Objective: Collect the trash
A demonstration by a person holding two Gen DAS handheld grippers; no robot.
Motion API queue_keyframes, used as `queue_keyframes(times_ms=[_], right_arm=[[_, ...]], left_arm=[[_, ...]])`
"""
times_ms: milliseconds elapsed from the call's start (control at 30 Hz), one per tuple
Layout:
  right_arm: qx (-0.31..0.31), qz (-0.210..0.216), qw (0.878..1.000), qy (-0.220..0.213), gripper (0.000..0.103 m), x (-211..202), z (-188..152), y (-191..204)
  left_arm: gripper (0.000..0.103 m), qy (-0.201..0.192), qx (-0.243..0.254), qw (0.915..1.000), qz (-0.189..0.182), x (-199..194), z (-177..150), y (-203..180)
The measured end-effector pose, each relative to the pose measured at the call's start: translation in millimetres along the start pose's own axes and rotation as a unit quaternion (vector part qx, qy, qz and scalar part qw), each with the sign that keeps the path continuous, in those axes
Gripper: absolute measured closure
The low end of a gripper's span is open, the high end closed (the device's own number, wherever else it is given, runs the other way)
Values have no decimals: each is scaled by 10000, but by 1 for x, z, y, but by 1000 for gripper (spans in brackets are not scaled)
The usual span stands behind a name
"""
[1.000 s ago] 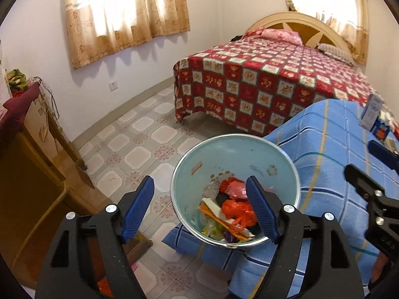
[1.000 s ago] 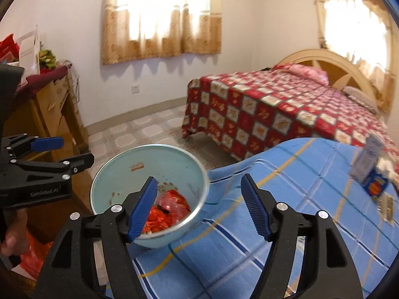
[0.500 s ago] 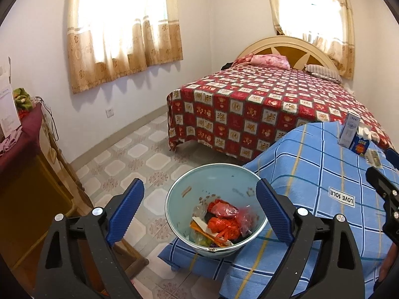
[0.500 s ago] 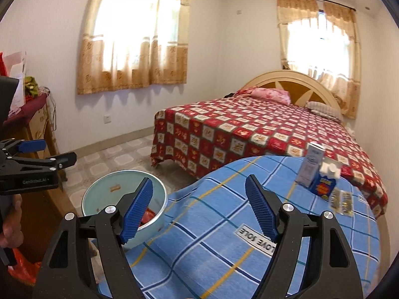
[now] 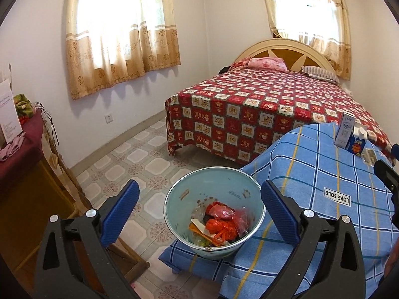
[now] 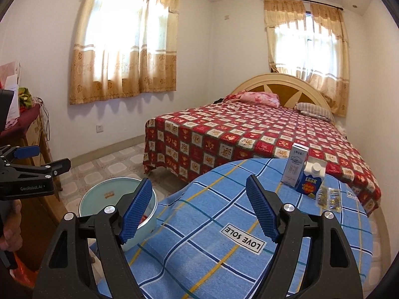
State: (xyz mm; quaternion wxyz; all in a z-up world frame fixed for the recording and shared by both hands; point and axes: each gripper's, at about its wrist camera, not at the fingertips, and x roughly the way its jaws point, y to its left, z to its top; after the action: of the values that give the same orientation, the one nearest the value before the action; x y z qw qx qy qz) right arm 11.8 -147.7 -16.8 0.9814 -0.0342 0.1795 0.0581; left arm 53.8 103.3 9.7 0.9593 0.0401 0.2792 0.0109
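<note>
A pale blue trash bin (image 5: 214, 182) stands at the left edge of the blue checked table (image 5: 324, 174), with red wrappers and scraps (image 5: 219, 221) inside. It also shows in the right wrist view (image 6: 104, 194). My left gripper (image 5: 199, 211) is open and empty, above and in front of the bin. My right gripper (image 6: 199, 206) is open and empty over the tablecloth (image 6: 224, 224). At the table's far right stand a white carton (image 6: 294, 167), a blue carton (image 6: 311, 179) and clear wrappers (image 6: 328, 198). The cartons also show in the left wrist view (image 5: 349, 134).
A bed with a red patterned cover (image 5: 261, 104) stands behind the table. A wooden cabinet (image 5: 27, 179) with a dark red cloth is at the left. Tiled floor (image 5: 129, 154) lies between them. The left gripper shows in the right wrist view (image 6: 30, 172).
Both grippers have pulled back and risen from the bin, staying open. The right view now takes in the tablecloth and the cartons rather than the bin.
</note>
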Motion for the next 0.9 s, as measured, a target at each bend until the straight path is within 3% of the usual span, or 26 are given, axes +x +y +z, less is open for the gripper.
queue_keyframes(times_ms=[900], right_arm=[[19,-82,10000,-53,19,-5,5,1]], left_arm=[[6,115,107,9998,130,4,-2,-1]])
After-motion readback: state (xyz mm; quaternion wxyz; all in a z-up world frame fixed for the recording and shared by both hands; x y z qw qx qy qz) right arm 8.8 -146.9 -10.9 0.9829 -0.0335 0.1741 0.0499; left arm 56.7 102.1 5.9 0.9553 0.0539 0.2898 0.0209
